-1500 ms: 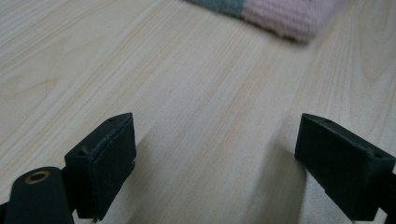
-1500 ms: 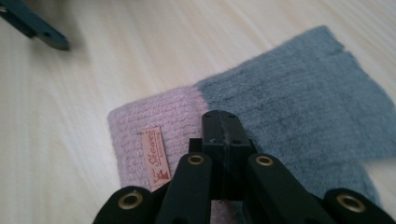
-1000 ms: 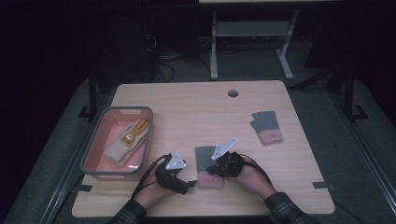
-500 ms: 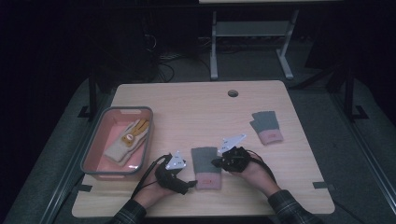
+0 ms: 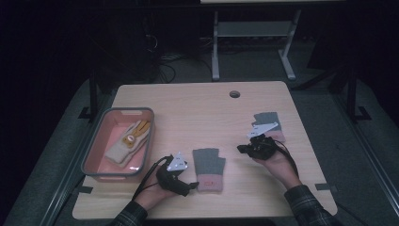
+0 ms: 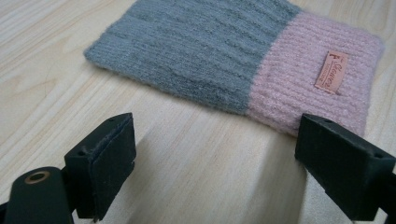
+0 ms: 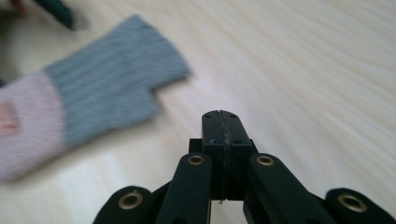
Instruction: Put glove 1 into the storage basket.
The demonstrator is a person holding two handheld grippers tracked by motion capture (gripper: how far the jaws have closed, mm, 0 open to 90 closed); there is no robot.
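Wooden table (image 5: 197, 108) in a dark room, with shelving legs and cables on the floor behind it.

Closest to the person, the left gripper (image 5: 184, 184) sat just beside the near glove (image 5: 209, 168), a grey one with a pink cuff, lying flat near the table's front edge. In the left gripper view its jaws stood wide with nothing between them, and the glove (image 6: 243, 65) lay just ahead on the wood, small label on the cuff facing up. That hand hadn't shifted since a second earlier.

The right gripper (image 5: 242, 149) was the one that changed. A second earlier it was hovering right at the near glove; by this moment it had swung off to the person's right, landing just in front of the second glove (image 5: 269, 123), the matching one farther out on the right side. Its jaws were pressed fully together, holding nothing, and the right gripper view showed the near glove (image 7: 88, 100) well off to the side.

Best guess: the near glove was laid out and done with, and the right hand was off to fetch its mate, though the jaws would need to open first.

Farther left, a pink bin (image 5: 94, 150) held a cream and yellow glove (image 5: 128, 140).
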